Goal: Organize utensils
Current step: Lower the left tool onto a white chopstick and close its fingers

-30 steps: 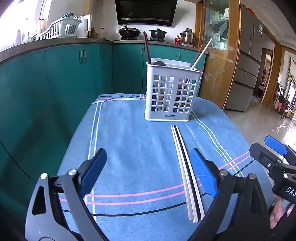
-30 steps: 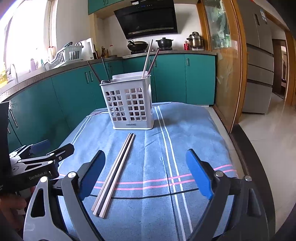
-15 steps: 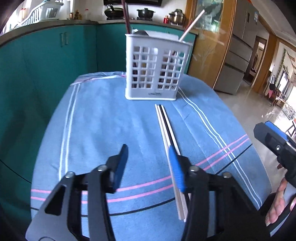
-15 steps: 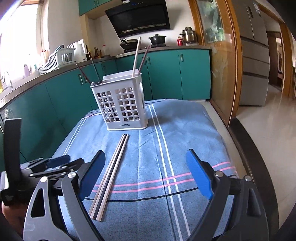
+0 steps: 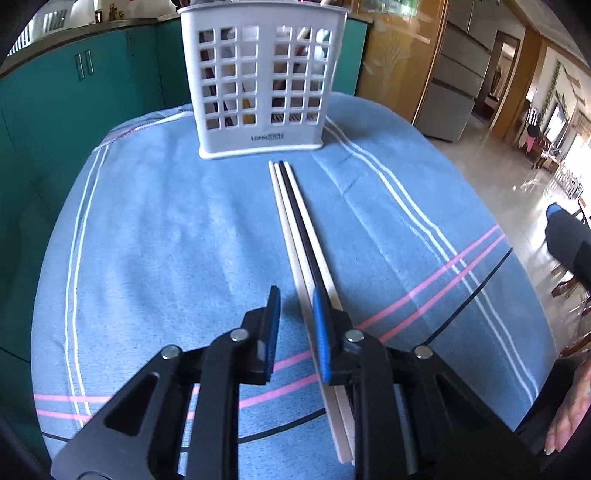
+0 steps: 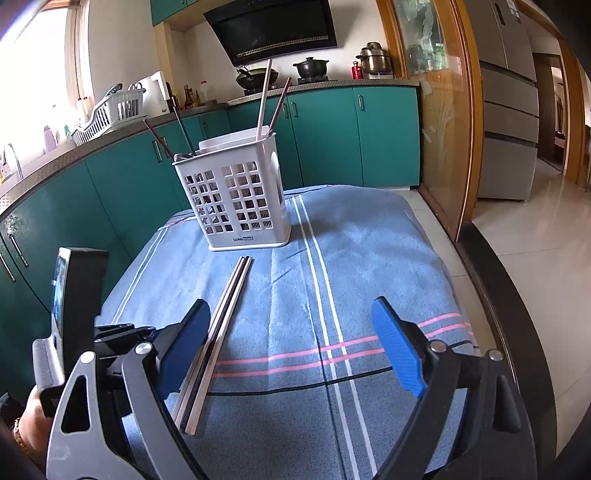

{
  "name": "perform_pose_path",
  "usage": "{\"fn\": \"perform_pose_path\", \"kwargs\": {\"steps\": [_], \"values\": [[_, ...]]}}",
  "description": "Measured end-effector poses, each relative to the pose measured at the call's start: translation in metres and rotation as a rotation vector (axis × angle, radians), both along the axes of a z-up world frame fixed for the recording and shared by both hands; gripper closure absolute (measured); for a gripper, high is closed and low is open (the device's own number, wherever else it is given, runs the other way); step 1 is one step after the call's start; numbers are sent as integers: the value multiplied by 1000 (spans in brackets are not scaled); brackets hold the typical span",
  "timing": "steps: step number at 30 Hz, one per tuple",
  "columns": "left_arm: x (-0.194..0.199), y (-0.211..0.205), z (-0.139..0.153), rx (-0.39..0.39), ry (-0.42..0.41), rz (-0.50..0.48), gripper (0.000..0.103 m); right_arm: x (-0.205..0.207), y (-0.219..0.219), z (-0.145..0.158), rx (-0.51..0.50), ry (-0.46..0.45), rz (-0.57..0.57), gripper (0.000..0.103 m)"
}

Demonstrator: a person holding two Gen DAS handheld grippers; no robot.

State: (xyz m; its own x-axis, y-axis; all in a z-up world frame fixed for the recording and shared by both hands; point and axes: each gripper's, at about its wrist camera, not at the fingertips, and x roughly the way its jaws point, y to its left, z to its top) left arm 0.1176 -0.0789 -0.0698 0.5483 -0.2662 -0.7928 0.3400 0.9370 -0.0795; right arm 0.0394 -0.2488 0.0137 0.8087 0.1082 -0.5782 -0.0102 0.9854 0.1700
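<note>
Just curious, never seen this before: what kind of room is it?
A home kitchen, most likely: teal cabinets, a range hood over a wok and pots, and a dish rack by the window.

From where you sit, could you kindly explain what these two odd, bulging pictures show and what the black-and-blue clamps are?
There is no robot here: a person holds a two-finger gripper in each hand, and a fisheye camera on each looks forward along its fingers. One picture is from the left gripper, whose jaws have narrowed around the near end of one white chopstick, though not shut on it. The other is from the right gripper, wide open and holding nothing. On the blue striped cloth lie three chopsticks, two white and one black, side by side. Behind them stands a white utensil basket already holding several chopsticks.
</note>
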Motion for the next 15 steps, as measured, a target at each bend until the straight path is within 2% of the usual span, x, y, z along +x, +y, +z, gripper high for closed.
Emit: {"fn": "perform_pose_path", "kwargs": {"steps": [7,11,13,15], "values": [[3,4,-1,4,20,16,85,1,3,-3,-5,15,14,16],[1,2,-4,71,13,22,87,3,4,-5,-11,25,23,16],[0,8,-3,76,22,33,94,4,6,-7,-20,31,33,16],[-2,19,-2,77,35,44,95,6,10,-10,-34,42,44,16]]}}
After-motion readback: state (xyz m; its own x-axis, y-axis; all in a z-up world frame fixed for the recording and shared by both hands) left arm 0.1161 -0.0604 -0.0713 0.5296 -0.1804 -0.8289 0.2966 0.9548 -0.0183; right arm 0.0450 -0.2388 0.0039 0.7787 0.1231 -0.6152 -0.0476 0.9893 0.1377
